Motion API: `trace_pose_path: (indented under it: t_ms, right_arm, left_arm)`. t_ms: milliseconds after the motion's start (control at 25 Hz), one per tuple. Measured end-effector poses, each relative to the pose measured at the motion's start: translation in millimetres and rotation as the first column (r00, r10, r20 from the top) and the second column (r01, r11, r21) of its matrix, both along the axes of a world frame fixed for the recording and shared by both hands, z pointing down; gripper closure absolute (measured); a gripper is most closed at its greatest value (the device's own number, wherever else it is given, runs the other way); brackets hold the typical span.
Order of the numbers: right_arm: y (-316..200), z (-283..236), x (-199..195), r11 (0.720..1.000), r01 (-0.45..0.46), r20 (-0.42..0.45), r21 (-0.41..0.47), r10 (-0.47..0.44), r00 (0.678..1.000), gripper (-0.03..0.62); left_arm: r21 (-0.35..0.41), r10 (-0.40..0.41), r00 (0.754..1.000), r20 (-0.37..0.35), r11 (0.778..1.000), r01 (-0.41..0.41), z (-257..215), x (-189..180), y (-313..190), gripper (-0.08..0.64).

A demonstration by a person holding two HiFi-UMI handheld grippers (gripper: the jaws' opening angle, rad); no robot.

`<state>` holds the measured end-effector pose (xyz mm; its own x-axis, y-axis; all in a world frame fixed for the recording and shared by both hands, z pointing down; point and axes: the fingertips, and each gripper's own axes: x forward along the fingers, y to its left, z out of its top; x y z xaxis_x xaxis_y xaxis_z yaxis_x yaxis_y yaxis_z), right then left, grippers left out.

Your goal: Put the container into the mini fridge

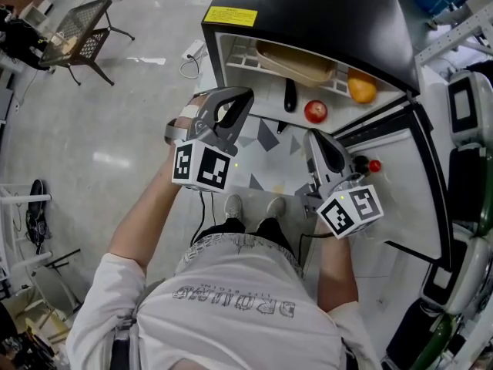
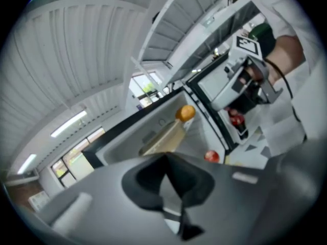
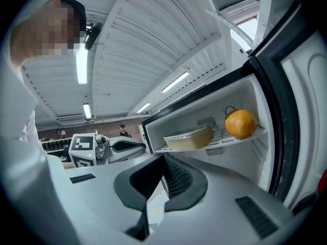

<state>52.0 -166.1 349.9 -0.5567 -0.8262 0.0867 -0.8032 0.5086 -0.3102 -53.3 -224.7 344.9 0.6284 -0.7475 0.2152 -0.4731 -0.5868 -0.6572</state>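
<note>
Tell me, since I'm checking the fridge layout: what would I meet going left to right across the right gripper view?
Left tongs → container → orange → fridge door

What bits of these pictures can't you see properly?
- Inside the container: right gripper view, its cloudy sides hide whatever it holds.
- Dark object beside the apple: head view, too small to name.
- Red items in the fridge door: head view, too small to tell what they are.
</note>
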Motion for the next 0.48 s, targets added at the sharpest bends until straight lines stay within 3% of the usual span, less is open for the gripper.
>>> trace_pose_path:
  t_ms: [480]
  right_arm:
    - [-7.4,-7.7,-2.3,1.000,-0.020,-0.013,0.013,0.020,1.000,0.592]
  left_arm:
    - [-0.104,0.006,0.990,-0.144,0.994,-0.021,8.6,-3.2,2.7,0.552]
